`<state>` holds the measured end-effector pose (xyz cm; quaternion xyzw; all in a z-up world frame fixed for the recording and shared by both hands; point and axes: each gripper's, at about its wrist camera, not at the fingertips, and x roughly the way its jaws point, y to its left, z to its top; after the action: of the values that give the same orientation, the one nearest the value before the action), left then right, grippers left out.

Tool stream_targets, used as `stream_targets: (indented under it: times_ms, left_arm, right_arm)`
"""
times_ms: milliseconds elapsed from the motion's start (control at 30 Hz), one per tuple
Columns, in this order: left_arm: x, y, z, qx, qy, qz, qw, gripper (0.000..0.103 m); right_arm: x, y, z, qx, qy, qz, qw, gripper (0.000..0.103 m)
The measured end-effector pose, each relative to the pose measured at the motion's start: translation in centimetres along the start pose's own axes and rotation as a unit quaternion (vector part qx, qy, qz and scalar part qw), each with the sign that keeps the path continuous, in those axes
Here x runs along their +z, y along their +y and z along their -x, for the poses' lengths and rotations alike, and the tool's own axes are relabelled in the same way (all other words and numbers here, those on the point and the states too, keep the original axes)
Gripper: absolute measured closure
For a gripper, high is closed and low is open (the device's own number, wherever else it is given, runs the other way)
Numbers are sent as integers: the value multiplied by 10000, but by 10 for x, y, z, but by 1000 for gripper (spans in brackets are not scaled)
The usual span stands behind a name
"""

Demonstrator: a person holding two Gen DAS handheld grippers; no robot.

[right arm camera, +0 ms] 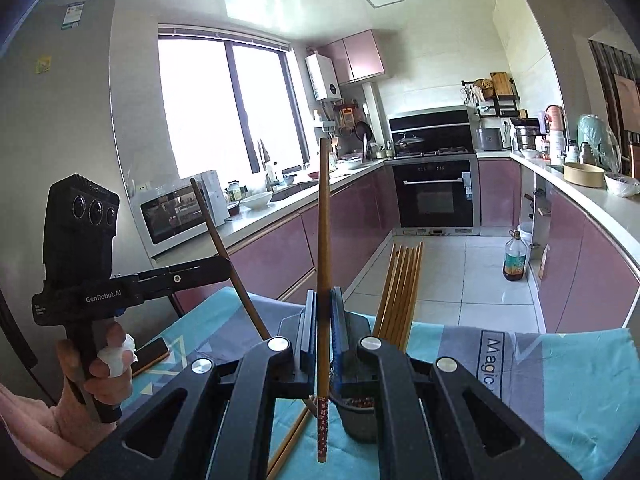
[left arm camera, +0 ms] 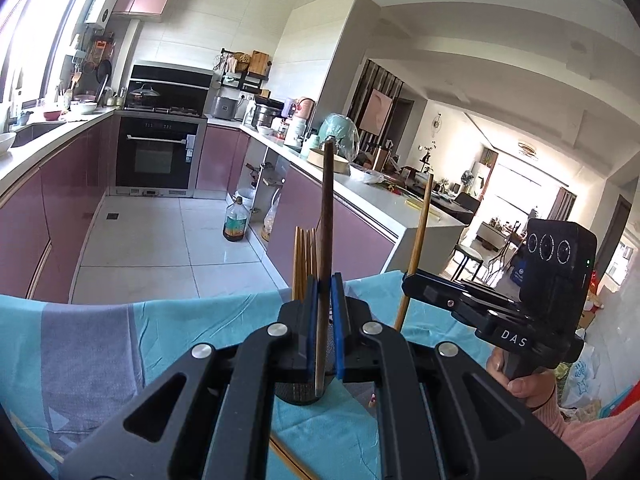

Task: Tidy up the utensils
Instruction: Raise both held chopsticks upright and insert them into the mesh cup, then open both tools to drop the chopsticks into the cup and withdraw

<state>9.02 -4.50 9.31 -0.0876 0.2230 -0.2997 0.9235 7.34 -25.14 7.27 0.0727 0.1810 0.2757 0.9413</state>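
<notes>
My left gripper (left arm camera: 325,280) is shut on a dark brown chopstick (left arm camera: 326,216) that stands upright, its lower end over a dark holder cup (left arm camera: 300,394). My right gripper (right arm camera: 323,294) is shut on a lighter brown chopstick (right arm camera: 323,240) with a red patterned end, held upright next to the holder cup (right arm camera: 358,420). A bunch of bamboo chopsticks (right arm camera: 402,292) stands in the holder; it also shows in the left wrist view (left arm camera: 305,260). The right gripper (left arm camera: 408,284) appears in the left wrist view, the left gripper (right arm camera: 228,264) in the right wrist view.
A teal and grey cloth (left arm camera: 120,340) covers the table. Loose chopsticks (right arm camera: 290,446) lie on the cloth near the holder. A dark phone (right arm camera: 150,354) lies at the table's left. Beyond the table are pink kitchen cabinets (right arm camera: 340,216) and an oil bottle (left arm camera: 235,222) on the floor.
</notes>
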Motion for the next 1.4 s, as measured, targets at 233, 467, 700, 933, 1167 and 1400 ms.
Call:
stream_targets:
  times_ms: [233, 467, 700, 933, 1167, 1400]
  left_arm:
    - [20, -11, 0, 4, -144, -122, 9998, 96]
    - [32, -19, -10, 187, -161, -219, 9995, 96]
    - [27, -17, -30, 320, 142, -255, 9991, 96]
    - [14, -16, -52, 443, 629, -416, 9962, 96]
    - [5, -16, -77, 435, 1103, -551, 9914, 96]
    - [6, 0, -103, 517, 1363, -540, 9878, 96]
  right_arm:
    - [20, -9, -5, -125, -244, 49, 9996, 98]
    - [27, -20, -19, -219, -268, -18, 9994, 98]
    - [14, -27, -41, -377, -43, -133, 9992, 98]
    - [-2, -35, -59, -482, 286, -265, 9981, 98]
    - [-20, -41, -74, -532, 764, -399, 9949, 98]
    - [-26, -51, -83, -660, 1029, -573, 9908, 97]
